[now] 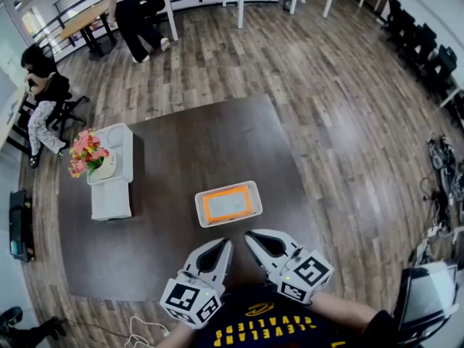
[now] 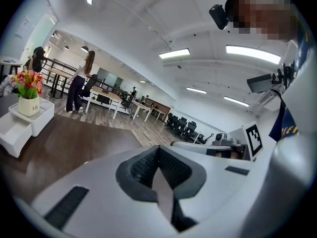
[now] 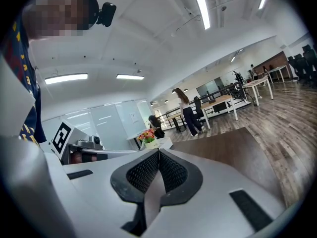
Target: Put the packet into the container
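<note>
On the dark brown rectangular tabletop (image 1: 181, 143), toward the near edge: shallow white rectangular plastic container (image 1: 199, 209), with the flat orange-rimmed packet (image 1: 227, 204) lying flat inside it, fully within the rim. The packet's centre looks pale grey, print too small to read

Left gripper (image 1: 224, 244) (white, two-jaw, marker cube at the back) is low at the bottom of the head view, tip just short of the container's near side, not touching it. In the left gripper view (image 2: 158, 149) the jaws are pressed together, black ribbed pads meet along one line, nothing between them

Right gripper (image 1: 251, 235) mirrors it: tip near the container's near side, no contact. In the right gripper view (image 3: 158, 152) the jaws are pressed together, nothing pinched. The two tips angle in toward each other, close but apart

Left side of table: white stepped plastic storage box (image 1: 112, 191) with a white pot of pink and yellow flowers (image 1: 87, 151) on top, well apart from the container

Background: wood-plank floor (image 1: 326, 122), one person standing (image 1: 134, 9) by the far desks, one seated (image 1: 43, 78) at far left
</note>
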